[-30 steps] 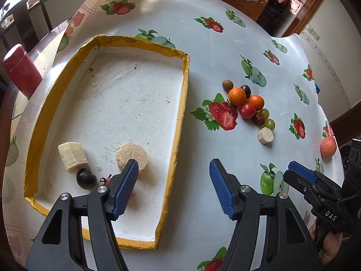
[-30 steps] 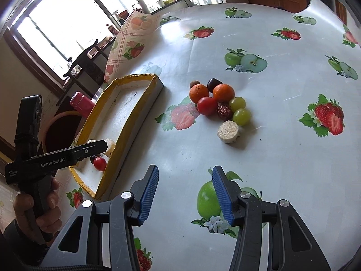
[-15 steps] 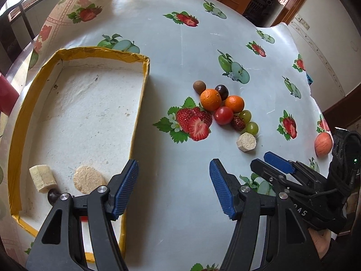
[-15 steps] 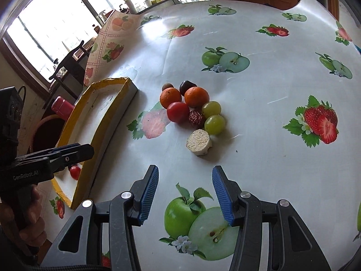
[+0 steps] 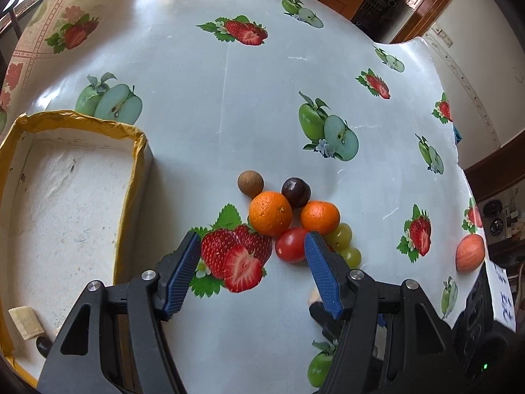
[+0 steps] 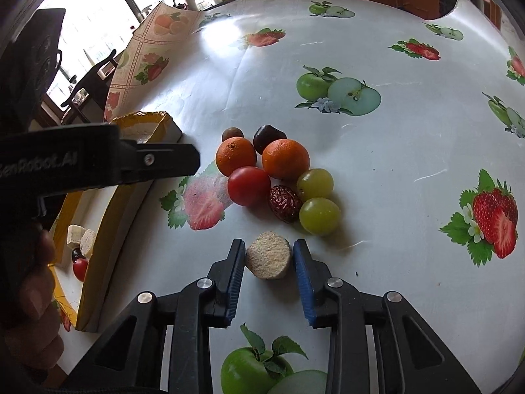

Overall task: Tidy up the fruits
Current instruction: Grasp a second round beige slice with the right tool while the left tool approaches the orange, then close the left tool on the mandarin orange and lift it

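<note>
The right gripper [image 6: 269,261] sits low over the tablecloth [image 6: 377,151] with its jaws on either side of a pale round slice [image 6: 269,259], close against it; whether the pads actually press it cannot be told. Just beyond the slice lies the cluster of fruit: two green grapes [image 6: 320,216], a wrinkled red date [image 6: 284,203], a red tomato [image 6: 248,185], two oranges [image 6: 285,159], a dark plum [image 6: 267,136] and a small brown fruit [image 6: 232,134], most of them touching. The left gripper [image 5: 251,271] hangs released, jaws wide apart and holding nothing, its right fingertip beside the tomato [image 5: 292,244]. The yellow-rimmed tray [image 5: 131,177] stands to the left of the cluster, with a pale chunk [image 5: 26,323] and a dark fruit [image 5: 44,344] at its near end. An apple [image 5: 470,252] lies apart at the table's right edge.
</note>
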Demonstrator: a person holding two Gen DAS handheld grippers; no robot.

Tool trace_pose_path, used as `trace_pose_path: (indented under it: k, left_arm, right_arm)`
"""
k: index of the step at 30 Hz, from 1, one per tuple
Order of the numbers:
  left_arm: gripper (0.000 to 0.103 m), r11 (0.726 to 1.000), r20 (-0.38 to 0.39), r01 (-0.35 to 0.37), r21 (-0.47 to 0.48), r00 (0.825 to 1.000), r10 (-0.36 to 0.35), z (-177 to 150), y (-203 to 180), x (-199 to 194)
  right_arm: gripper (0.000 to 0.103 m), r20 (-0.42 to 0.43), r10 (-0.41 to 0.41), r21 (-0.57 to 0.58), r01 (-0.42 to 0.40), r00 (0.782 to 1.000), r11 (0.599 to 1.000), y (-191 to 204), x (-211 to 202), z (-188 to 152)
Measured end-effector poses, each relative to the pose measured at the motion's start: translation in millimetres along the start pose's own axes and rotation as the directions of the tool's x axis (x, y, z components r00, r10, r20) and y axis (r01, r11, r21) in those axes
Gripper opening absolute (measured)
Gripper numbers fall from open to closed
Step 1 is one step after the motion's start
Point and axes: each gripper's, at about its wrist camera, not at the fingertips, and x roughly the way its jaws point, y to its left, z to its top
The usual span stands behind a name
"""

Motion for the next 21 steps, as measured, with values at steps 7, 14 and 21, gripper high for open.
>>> trace_pose_path:
  k: [7,14,21]
  left_arm:
    - [0.065,1.0,-0.036,-0.006,-0.012,0.999,0.006,12.3,-6.2,30.6]
    - [0.04,0.999,-0.027,-0.032,0.038,0.999,0.033,11.6,-12.3,44.4]
    - [0.033,0.998,-0.021,-0.016,0.054,1.0,0.017,-0.5,-10.9,29.6]
  right_arm:
    - [0.031,0.011,0.038,0.039,-0.039,0.999,0.998,-8.2,-19.0,-16.2]
    - [0.031,0.011,0.054,0.09,-0.055,0.998,0.994,-19.7,-28.4,-25.0]
    - [0.031,0.029,0.06,0.106,-0.063,0.998,0.992,-23.4,-42.3,-26.9]
